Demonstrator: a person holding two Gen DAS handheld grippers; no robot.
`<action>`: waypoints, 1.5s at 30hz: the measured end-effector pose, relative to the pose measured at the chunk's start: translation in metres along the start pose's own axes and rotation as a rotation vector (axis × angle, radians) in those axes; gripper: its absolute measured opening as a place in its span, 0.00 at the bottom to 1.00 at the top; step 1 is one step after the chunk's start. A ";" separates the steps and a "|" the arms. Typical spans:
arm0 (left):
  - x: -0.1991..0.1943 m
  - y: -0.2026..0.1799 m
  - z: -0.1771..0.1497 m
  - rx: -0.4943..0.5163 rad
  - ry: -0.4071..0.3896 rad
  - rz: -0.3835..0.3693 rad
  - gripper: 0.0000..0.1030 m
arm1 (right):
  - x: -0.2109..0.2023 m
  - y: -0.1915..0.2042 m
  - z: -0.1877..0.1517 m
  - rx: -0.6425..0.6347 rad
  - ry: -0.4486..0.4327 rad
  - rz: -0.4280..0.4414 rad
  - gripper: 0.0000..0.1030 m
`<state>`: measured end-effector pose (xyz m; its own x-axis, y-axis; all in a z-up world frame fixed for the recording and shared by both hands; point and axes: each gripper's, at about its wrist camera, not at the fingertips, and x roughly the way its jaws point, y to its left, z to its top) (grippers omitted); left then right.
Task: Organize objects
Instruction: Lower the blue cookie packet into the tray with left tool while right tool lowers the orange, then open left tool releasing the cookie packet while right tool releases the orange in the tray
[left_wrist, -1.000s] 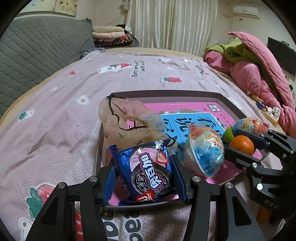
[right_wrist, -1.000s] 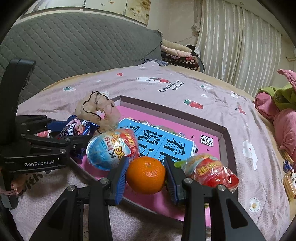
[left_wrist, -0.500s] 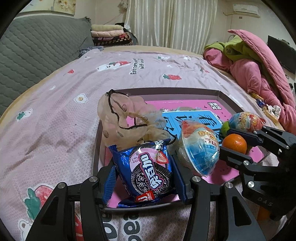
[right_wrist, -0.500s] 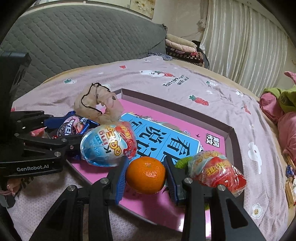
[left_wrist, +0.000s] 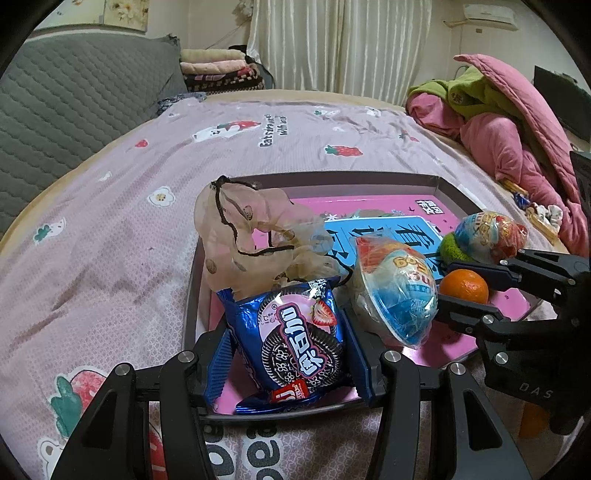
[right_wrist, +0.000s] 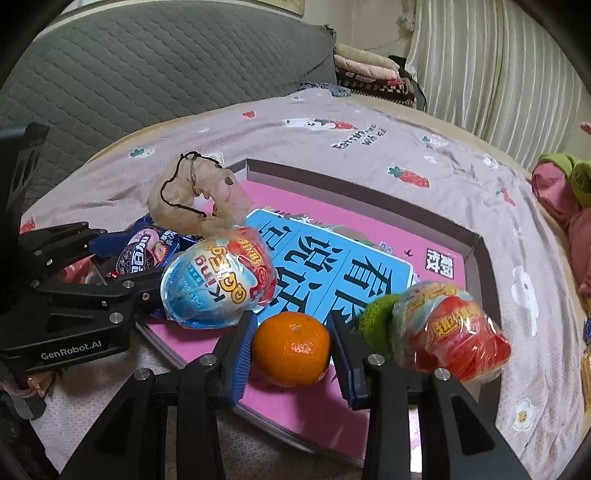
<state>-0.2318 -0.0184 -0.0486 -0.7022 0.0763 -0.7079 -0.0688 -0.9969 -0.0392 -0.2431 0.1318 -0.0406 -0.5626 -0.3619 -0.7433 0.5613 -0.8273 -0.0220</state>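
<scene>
Jaws: left gripper (left_wrist: 288, 345) clamps cookie pack (left_wrist: 295, 332) | right gripper (right_wrist: 291, 349) clamps orange (right_wrist: 291, 343) | both angled down over tray (right_wrist: 476, 254)

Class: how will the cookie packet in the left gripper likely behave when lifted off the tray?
The cookie packet is crinkly foil, so probably light and slippery. Its loose ends would likely flop beside the left gripper; the contents may crack if squeezed.

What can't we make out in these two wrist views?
- Left wrist: underside of the cookie pack, hidden by the left gripper.
- Right wrist: most of that pack, behind the left gripper's body and the blue egg.
- Right wrist: whether the orange rests on the tray.
- Bag contents: not visible.
</scene>
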 end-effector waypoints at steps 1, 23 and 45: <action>0.000 0.000 0.000 0.001 0.000 0.001 0.55 | 0.000 0.000 0.000 0.005 0.001 0.002 0.38; -0.008 0.001 -0.003 0.000 0.020 -0.007 0.55 | 0.000 -0.001 0.000 0.033 0.019 -0.010 0.38; -0.017 -0.002 -0.004 0.023 0.005 0.011 0.55 | -0.009 0.002 -0.005 0.014 -0.014 -0.048 0.47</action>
<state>-0.2168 -0.0179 -0.0390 -0.6997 0.0648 -0.7115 -0.0773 -0.9969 -0.0147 -0.2341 0.1348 -0.0374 -0.5973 -0.3278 -0.7319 0.5251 -0.8497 -0.0480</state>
